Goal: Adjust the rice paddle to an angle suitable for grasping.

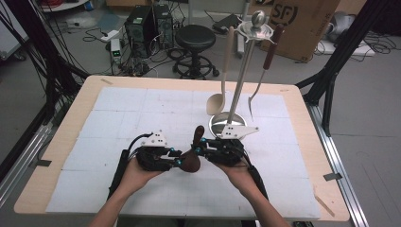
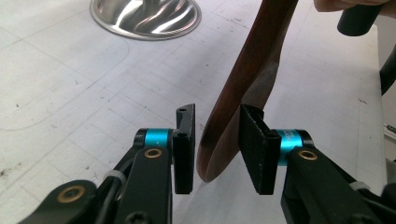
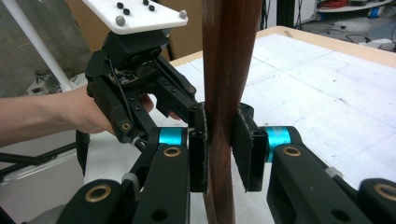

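Right gripper view looks along the right claw (image 3: 219, 149), whose two black jaws are clamped on the handle of a dark wooden spoon (image 3: 229, 70) — the pads press on it from both sides, and the handle runs up between them and out past the top edge. Behind it in that view is the left claw (image 3: 198, 114), carried in the person's left hand (image 3: 79, 112), with a white plate on top of it and its tips right at the spoon. Left gripper view shows that claw's jaws (image 2: 217, 149) standing a little apart around the spoon's rounded bowl end (image 2: 233, 116): the right pad lies against the wood, while a narrow gap shows at the left pad, so the jaws are not pressing on it from both sides. From the high view the two claws meet near the front middle of the counter (image 1: 293, 156), the left claw (image 1: 177, 158) at the spoon's lower bowl and the right claw (image 1: 201, 144) at its handle, the spoon (image 1: 193, 153) tilted up between them above the white gridded mat. Just beyond the right claw stands a metal utensil stand (image 1: 236, 85) on a round shiny base (image 2: 144, 18), with a pale spoon (image 1: 218, 94) and a dark-handled fork (image 1: 260, 80) hanging from its top
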`<state>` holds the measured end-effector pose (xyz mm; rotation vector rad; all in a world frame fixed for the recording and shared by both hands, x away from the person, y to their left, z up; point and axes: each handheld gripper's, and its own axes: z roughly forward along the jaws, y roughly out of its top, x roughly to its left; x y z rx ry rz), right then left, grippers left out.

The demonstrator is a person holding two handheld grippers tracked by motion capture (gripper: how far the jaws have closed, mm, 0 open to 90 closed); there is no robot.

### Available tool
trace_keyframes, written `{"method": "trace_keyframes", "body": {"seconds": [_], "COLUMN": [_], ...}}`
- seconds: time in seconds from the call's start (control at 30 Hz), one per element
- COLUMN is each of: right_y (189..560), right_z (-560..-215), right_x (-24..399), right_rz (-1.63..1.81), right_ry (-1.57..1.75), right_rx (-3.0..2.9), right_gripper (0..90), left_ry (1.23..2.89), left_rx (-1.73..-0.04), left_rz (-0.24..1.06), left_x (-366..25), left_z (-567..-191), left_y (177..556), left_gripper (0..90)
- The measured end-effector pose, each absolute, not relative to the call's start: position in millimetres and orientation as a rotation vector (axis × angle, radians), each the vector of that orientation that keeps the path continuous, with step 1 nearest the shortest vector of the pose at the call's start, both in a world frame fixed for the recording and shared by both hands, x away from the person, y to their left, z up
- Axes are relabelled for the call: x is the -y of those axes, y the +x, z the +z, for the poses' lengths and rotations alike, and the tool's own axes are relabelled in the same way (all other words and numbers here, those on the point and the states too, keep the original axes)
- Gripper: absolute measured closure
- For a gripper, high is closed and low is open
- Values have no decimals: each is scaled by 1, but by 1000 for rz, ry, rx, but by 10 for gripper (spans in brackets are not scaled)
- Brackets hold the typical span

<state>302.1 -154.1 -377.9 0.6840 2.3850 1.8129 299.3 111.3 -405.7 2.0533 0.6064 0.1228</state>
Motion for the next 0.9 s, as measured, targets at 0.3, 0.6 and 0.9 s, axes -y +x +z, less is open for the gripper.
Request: {"method": "trace_keyframes", "body": {"seconds": [0.3, 0.6, 0.9], "right_y": [304, 306, 309], "right_z": [-377, -373, -366], "right_x": [157, 163, 170], "right_rz": [1815, 1818, 1814], "right_ry": [689, 697, 700], "right_rx": [-2382, -2370, -2366], "right_gripper": [771, 772, 771], "left_ry": [2041, 2024, 2018], "left_rx": [-605, -612, -623], "left_rz": [118, 121, 131], "left_x": [-114, -119, -125], "left_z": [-404, -402, -400], "left_y": [299, 298, 299], "left_gripper": [619, 599, 577]}}
